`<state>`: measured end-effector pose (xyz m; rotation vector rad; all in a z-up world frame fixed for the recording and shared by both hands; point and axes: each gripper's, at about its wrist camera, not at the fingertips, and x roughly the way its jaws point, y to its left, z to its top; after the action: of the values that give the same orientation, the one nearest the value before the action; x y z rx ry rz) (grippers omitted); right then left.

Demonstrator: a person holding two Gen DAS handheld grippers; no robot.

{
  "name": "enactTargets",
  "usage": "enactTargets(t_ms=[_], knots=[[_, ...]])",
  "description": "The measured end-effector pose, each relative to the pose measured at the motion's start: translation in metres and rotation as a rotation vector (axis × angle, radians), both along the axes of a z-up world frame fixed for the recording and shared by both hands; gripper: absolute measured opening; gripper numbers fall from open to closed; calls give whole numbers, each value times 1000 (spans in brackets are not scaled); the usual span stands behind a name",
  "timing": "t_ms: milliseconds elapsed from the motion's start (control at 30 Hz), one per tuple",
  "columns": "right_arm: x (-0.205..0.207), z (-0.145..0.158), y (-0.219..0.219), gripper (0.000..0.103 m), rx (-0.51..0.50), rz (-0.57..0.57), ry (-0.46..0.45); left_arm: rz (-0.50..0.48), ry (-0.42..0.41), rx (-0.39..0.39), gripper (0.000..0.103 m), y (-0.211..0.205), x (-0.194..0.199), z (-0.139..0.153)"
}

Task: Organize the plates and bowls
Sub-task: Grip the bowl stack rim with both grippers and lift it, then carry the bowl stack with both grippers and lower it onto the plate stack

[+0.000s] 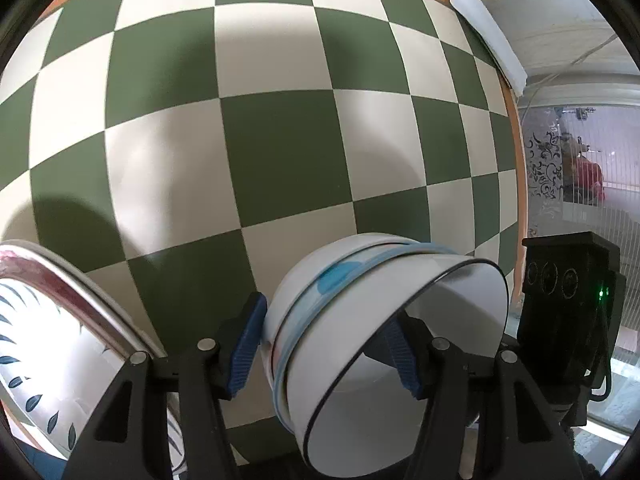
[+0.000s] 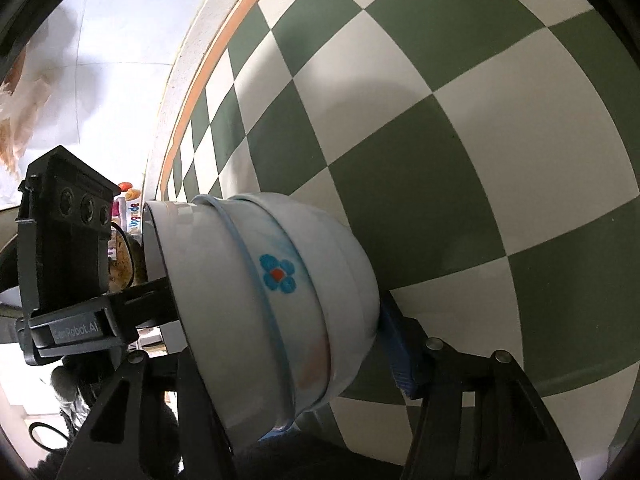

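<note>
Both grippers have hold of the same thing: a nested stack of white ceramic bowls with pale blue rims and a small blue flower painted on the side, tipped so its mouth faces sideways above the green-and-cream chequered tablecloth. The left gripper pinches the stack's wall, one blue ribbed pad on the outside and the other inside the mouth. The right gripper comes from the opposite side; one blue pad presses the rounded base of the outer bowl while its other finger is hidden behind the stack, so I take it as clamped across the wall too. Sharing the load this way probably keeps the heavy, loosely nested bowls from sliding apart. A large white plate with dark leaf marks and a red band sits just beside them at the left, likely where the stack belongs or what gets sorted next
</note>
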<state>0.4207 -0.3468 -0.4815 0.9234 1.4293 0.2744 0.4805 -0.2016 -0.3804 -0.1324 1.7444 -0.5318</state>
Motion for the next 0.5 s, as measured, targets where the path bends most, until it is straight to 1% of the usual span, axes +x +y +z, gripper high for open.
enactTargets(t_ms=[233, 333, 500], knots=[[8, 10, 10, 59, 22, 10, -10, 10, -14, 15, 56, 11, 1, 18], [12, 22, 19, 59, 28, 30, -21, 17, -21, 20, 56, 18, 1, 29], [24, 41, 45, 59, 38, 74, -44, 45, -51, 29, 56, 47, 1, 53]])
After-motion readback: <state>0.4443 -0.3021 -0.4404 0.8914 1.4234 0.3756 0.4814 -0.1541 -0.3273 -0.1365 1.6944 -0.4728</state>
